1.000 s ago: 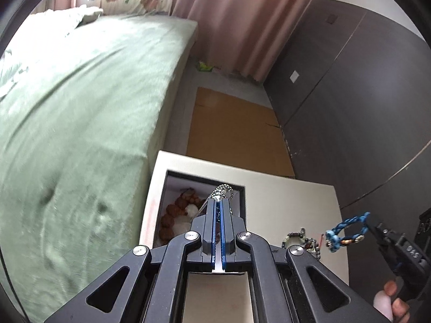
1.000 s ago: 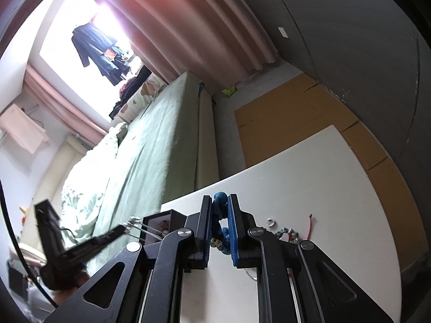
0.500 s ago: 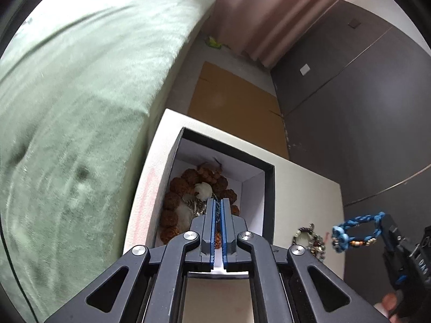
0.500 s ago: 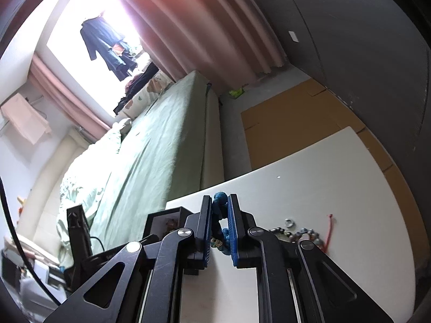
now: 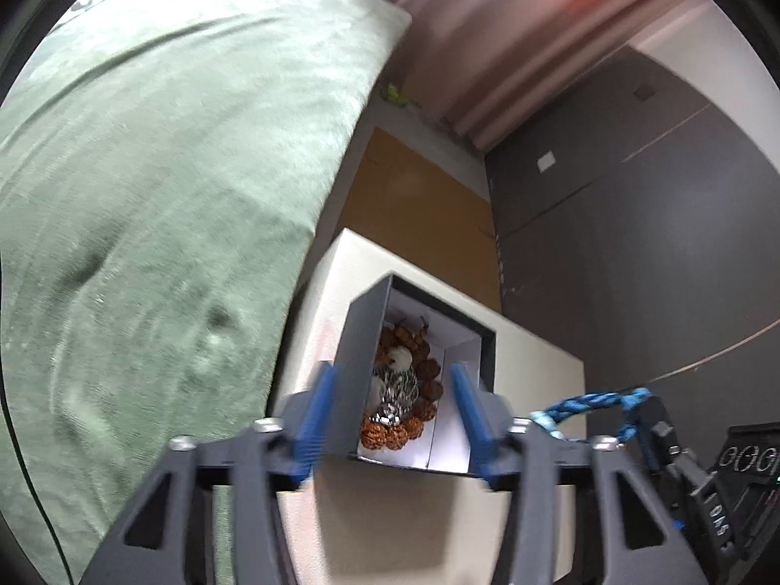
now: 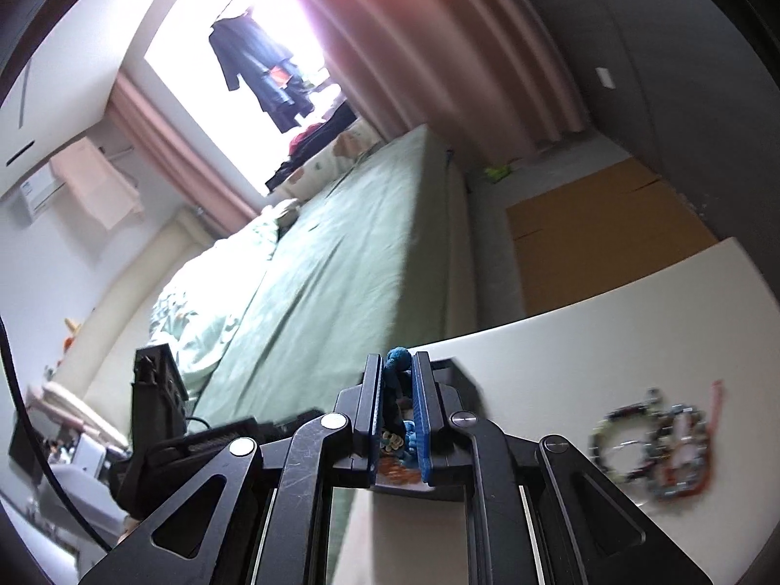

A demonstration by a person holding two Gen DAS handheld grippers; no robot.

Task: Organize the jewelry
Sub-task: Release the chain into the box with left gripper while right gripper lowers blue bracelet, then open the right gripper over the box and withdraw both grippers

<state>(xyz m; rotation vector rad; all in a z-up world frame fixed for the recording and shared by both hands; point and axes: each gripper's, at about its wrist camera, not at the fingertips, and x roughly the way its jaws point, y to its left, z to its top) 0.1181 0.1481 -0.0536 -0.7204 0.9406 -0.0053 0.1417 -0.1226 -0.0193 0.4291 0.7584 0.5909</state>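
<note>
A dark box [image 5: 363,336] with a white lining stands on the white table [image 5: 531,356]. It holds brown bead bracelets [image 5: 390,431] and a silver chain [image 5: 396,390]. My left gripper [image 5: 395,414] is open and empty, its blue pads on either side of the box. My right gripper [image 6: 397,390] is shut on a blue braided bracelet [image 6: 397,358]; the bracelet also shows in the left wrist view [image 5: 590,402], to the right of the box. In the right wrist view the box [image 6: 456,373] lies just beyond the fingers.
Loose beaded bracelets [image 6: 653,438] lie on the table to the right. A green bed [image 5: 161,195] runs along the table's left side. Brown cardboard [image 5: 419,209] lies on the floor beyond. A dark wardrobe [image 5: 633,219] stands at the right.
My left gripper has opened and dropped the silver chain into the box. My right gripper has carried the blue bracelet left, closer to the box.
</note>
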